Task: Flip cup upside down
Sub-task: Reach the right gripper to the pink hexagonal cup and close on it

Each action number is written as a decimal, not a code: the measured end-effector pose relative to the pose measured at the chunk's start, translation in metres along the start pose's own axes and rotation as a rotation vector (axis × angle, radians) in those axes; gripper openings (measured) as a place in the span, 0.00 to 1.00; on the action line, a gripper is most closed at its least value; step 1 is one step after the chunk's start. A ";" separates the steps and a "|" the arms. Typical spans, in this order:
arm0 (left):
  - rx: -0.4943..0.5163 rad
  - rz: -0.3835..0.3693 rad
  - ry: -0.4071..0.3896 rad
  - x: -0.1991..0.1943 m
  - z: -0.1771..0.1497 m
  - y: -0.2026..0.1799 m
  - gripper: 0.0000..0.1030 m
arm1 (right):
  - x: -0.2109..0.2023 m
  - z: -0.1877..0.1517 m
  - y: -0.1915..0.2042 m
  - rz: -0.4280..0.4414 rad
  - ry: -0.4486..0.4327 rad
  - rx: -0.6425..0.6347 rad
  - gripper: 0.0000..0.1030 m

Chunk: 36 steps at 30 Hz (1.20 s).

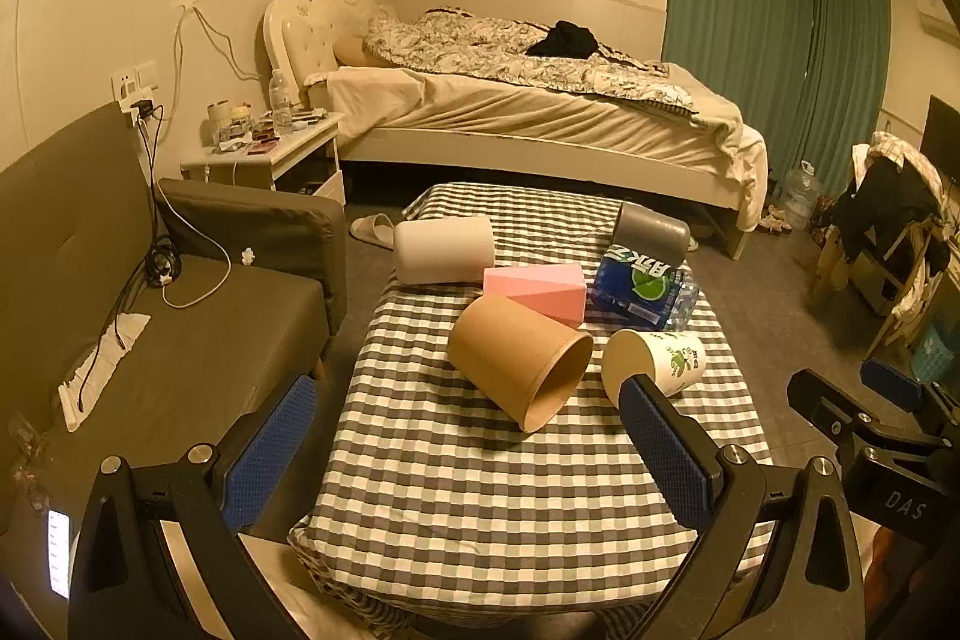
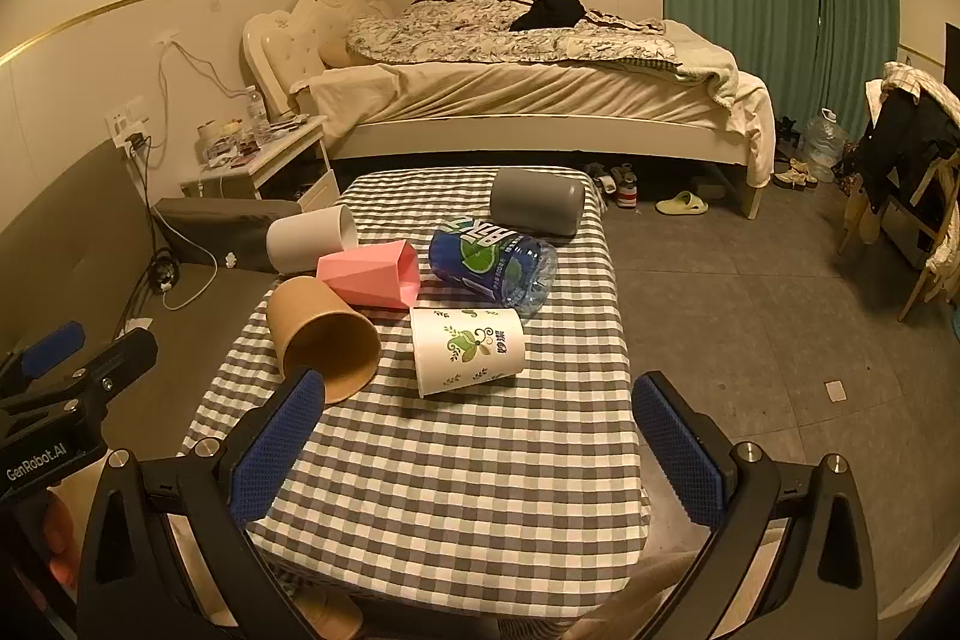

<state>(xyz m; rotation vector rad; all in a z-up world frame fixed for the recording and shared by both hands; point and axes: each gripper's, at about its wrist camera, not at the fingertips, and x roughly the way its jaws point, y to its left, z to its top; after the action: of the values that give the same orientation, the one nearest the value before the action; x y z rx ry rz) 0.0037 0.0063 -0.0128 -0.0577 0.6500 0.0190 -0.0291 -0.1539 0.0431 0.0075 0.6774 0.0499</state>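
Cups are lying on their sides in a cluster on the checkered table [image 2: 456, 490], and the pink faceted cup [image 2: 371, 275] is sitting at the middle of them. Touching its near side, the brown paper cup [image 2: 324, 334] is lying with its mouth facing the cameras. Behind the pink cup, the white cup [image 2: 312, 239] is resting, and further back to the right the grey cup [image 2: 537, 203] is lying near the table's far edge. Just right of the pink cup, a blue water bottle [image 2: 492, 263] is lying flat, and in front of that bottle the white leaf-print paper cup [image 2: 468, 349] is lying with its base pointing right.

The left tool [image 1: 468, 454] is hovering over the near half of the table with its blue pads spread wide, gripping nothing; the brown paper cup [image 1: 519, 361] is lying ahead, between its fingers but beyond the tips, and its right pad is overlapping the leaf-print cup [image 1: 660, 358] in view. The right tool [image 2: 477, 454] is likewise standing wide apart and empty, with the leaf-print cup just ahead of its gap and the brown cup's rim beside its left pad.
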 end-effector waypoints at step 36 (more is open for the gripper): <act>-0.101 0.132 0.188 0.111 0.054 0.072 1.00 | 0.124 0.120 0.078 0.158 0.241 -0.556 1.00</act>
<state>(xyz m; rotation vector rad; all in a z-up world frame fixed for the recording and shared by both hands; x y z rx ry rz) 0.1223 0.0813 -0.0407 -0.1154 0.8399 0.1756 0.1393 -0.0688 0.0610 -0.4864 0.8843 0.3944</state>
